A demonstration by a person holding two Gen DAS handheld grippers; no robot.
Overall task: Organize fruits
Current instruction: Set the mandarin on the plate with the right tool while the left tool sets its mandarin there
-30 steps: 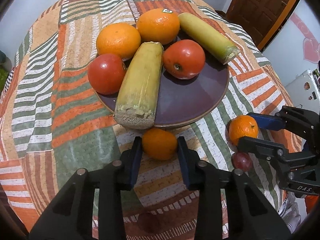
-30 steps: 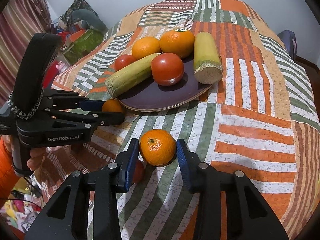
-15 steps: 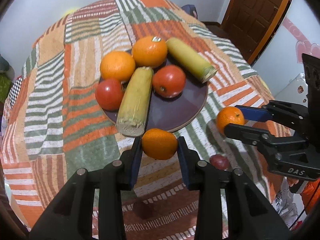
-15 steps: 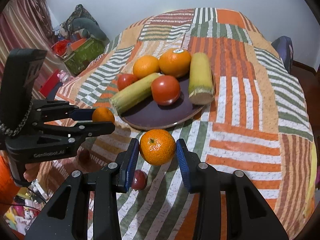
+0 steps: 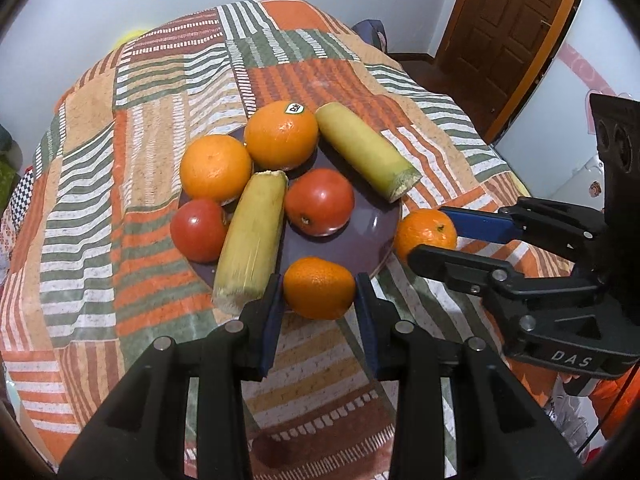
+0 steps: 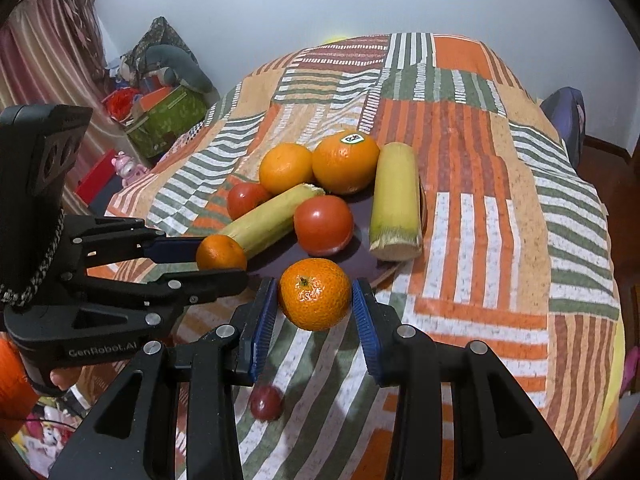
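Observation:
A dark purple plate (image 5: 372, 236) (image 6: 360, 258) on the patchwork cloth holds two oranges (image 5: 280, 136), two tomatoes (image 5: 319, 202) and two pale green-yellow stalk pieces (image 5: 252, 240). My left gripper (image 5: 319, 294) is shut on a small mandarin (image 5: 319, 287) and holds it raised at the plate's near edge. My right gripper (image 6: 315, 298) is shut on another mandarin (image 6: 315, 294), raised just before the plate. Each held mandarin shows in the other view too, the right one (image 5: 426, 234) and the left one (image 6: 221, 253).
A small dark red fruit (image 6: 266, 402) lies on the cloth below my right gripper. The patchwork-covered table (image 5: 152, 92) drops away at its edges. A wooden door (image 5: 508, 28) stands at the far right, and boxes and clutter (image 6: 168, 112) at the left.
Both grippers have lifted their mandarins off the cloth and carried them up and towards the plate. The small red fruit stayed on the cloth.

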